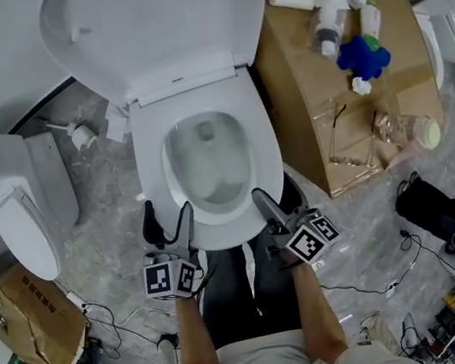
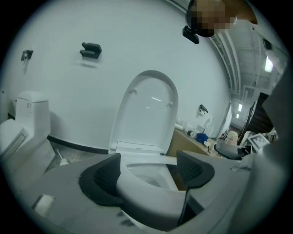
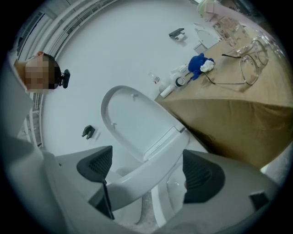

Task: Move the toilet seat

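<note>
A white toilet stands with its lid [image 1: 156,24] raised and the toilet seat [image 1: 150,160] down on the bowl. Both grippers are at the seat's front edge. My left gripper [image 1: 166,218] straddles the front-left rim. In the left gripper view the seat [image 2: 146,192] fills the gap between the left gripper's [image 2: 151,171] pads and touches both. My right gripper [image 1: 277,198] is at the front-right rim. In the right gripper view the seat [image 3: 137,176] runs between the right gripper's [image 3: 151,171] jaws, against the left pad, with a gap at the right pad.
Right of the toilet, a cardboard box [image 1: 325,90] carries bottles [image 1: 335,1], a blue object [image 1: 362,57] and glasses. A second toilet [image 1: 14,206] and a toilet brush [image 1: 80,137] are on the left. A torn carton [image 1: 30,320] and cables [image 1: 444,226] lie on the floor.
</note>
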`<state>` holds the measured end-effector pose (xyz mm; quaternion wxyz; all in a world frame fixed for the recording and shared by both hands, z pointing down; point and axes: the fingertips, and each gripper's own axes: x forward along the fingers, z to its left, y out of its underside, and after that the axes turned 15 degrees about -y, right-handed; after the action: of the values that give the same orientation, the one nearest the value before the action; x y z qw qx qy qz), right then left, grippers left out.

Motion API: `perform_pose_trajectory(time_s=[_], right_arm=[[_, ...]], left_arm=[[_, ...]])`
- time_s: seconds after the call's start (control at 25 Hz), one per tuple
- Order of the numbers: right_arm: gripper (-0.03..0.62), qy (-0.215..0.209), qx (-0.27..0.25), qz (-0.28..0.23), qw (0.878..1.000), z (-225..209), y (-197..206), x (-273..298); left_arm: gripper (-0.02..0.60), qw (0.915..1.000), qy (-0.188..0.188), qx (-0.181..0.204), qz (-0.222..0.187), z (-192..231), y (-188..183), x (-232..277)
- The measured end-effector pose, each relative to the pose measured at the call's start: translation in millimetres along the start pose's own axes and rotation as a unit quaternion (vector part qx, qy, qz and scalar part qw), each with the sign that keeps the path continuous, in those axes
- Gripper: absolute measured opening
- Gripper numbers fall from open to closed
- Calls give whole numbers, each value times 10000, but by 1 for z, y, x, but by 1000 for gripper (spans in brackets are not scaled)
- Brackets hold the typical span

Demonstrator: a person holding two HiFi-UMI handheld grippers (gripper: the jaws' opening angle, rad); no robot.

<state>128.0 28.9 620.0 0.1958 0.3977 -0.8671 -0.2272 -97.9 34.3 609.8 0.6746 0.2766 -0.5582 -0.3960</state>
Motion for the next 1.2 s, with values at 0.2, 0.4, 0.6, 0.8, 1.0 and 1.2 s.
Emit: perform_pose_trajectory(time_s=[0.2,0.4,0.6,0.8,1.0,1.2], right_arm=[[488,-9,136,-276,9995,6,-14,6],[506,24,185,-295,9994,10,-23,11],[506,102,304,-444,9985,14,-32,16],[506,294,-171,-486,9982,20,-45,17],[502,206,-1291,-74,9914,37,-68,32],[491,128,-1609,-59,9869,49,-84,43]], left_arm=[[348,9999,12,-137,-104,-2,-19,3],[348,9998,34,-169,-97,-5,-34,6],[348,9999,94,-71,-112,-9,-50,9],[348,9998,123,-29,-157,-10,-61,10],[348,9996,135,-45,-230,-10,-78,14],[348,9994,143,-164,-278,-10,-96,20]])
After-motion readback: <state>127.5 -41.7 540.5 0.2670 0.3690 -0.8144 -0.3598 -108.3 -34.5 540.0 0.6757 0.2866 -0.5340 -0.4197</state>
